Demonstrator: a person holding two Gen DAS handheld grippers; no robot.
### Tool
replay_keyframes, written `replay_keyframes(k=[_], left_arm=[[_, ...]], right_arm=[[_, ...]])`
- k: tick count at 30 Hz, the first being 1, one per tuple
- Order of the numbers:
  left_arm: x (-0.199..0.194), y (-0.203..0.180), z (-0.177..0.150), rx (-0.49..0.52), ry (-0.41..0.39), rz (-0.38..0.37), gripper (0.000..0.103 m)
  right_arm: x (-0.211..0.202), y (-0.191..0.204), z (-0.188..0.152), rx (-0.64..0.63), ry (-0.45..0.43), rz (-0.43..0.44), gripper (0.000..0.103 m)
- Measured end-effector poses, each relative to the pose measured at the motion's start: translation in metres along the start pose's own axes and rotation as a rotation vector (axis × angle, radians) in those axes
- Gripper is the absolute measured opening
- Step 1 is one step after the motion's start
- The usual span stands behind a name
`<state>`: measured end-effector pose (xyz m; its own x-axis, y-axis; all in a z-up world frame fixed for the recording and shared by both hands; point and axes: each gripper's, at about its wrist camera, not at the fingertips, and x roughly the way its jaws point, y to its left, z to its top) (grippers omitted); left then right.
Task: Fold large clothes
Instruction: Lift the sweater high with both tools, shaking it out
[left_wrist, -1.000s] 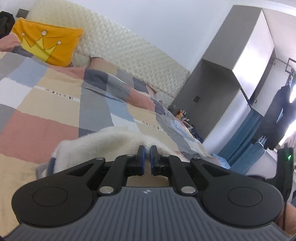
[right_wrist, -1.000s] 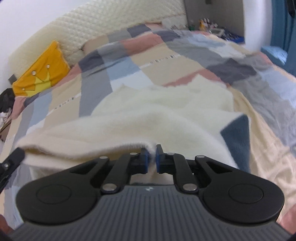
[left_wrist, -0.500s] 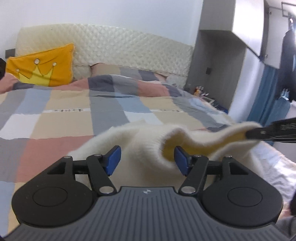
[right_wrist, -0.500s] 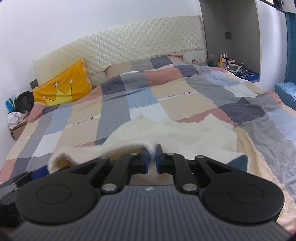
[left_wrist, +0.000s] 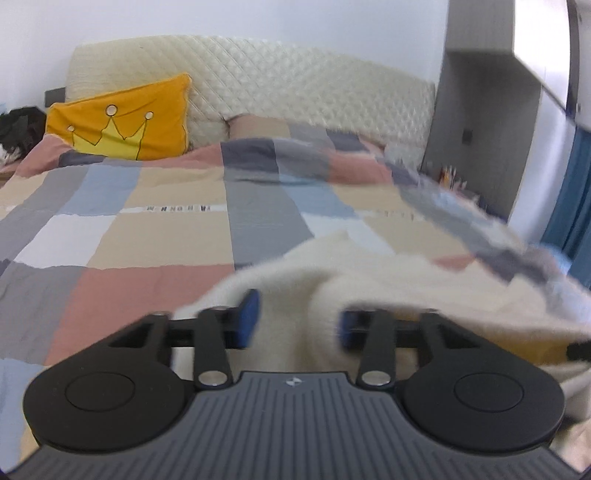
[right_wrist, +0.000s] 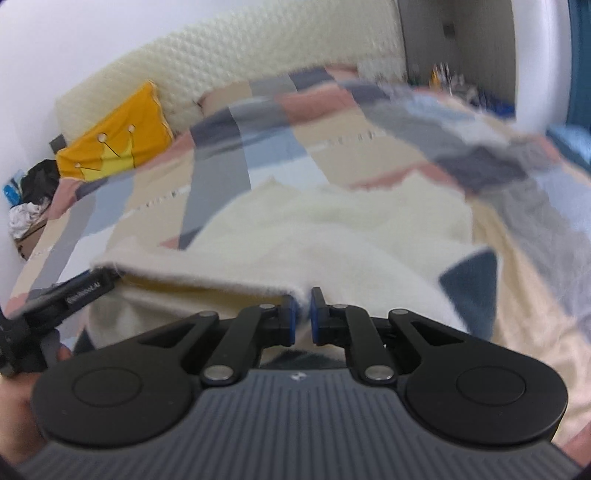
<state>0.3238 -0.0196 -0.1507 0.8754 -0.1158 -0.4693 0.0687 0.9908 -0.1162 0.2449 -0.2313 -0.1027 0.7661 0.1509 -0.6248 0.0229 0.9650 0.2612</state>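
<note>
A cream fleece garment (right_wrist: 332, 229) with a yellow lining and a dark blue patch (right_wrist: 469, 273) lies on the patchwork quilt (left_wrist: 147, 229). My right gripper (right_wrist: 303, 317) is shut on the garment's near edge, which is lifted and stretched out to the left. My left gripper (left_wrist: 297, 321) is low over the garment. Its jaws are closing around a bulging fold of fleece (left_wrist: 295, 295), and the blurred view shows no firm pinch. In the right wrist view, the left gripper's black finger (right_wrist: 85, 291) sits at the lifted edge's far left corner.
A yellow crown pillow (left_wrist: 122, 122) leans on the quilted cream headboard (left_wrist: 295, 85). A grey wardrobe (left_wrist: 480, 110) and a blue curtain (left_wrist: 569, 206) stand at the right. A pile of dark clothes (right_wrist: 37, 184) lies beside the bed on the left.
The left gripper let go of the fleece, opened wide, dropped toward the garment, and now narrows around a fold. The right gripper stayed shut on the edge.
</note>
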Motion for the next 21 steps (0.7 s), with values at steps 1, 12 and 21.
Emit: replay_keyframes(k=[1, 12, 21], left_arm=[[0.007, 0.002, -0.003, -0.003, 0.011, -0.001, 0.031], [-0.010, 0.006, 0.008, -0.054, -0.072, -0.087, 0.009], [-0.079, -0.014, 0.099, -0.146, -0.140, -0.100, 0.008]], right_arm=[[0.005, -0.003, -0.001, 0.026, 0.028, 0.018, 0.011], [0.035, -0.003, 0.021, 0.033, 0.029, -0.037, 0.010], [-0.048, 0.019, 0.093, -0.078, -0.288, 0.014, 0.010]])
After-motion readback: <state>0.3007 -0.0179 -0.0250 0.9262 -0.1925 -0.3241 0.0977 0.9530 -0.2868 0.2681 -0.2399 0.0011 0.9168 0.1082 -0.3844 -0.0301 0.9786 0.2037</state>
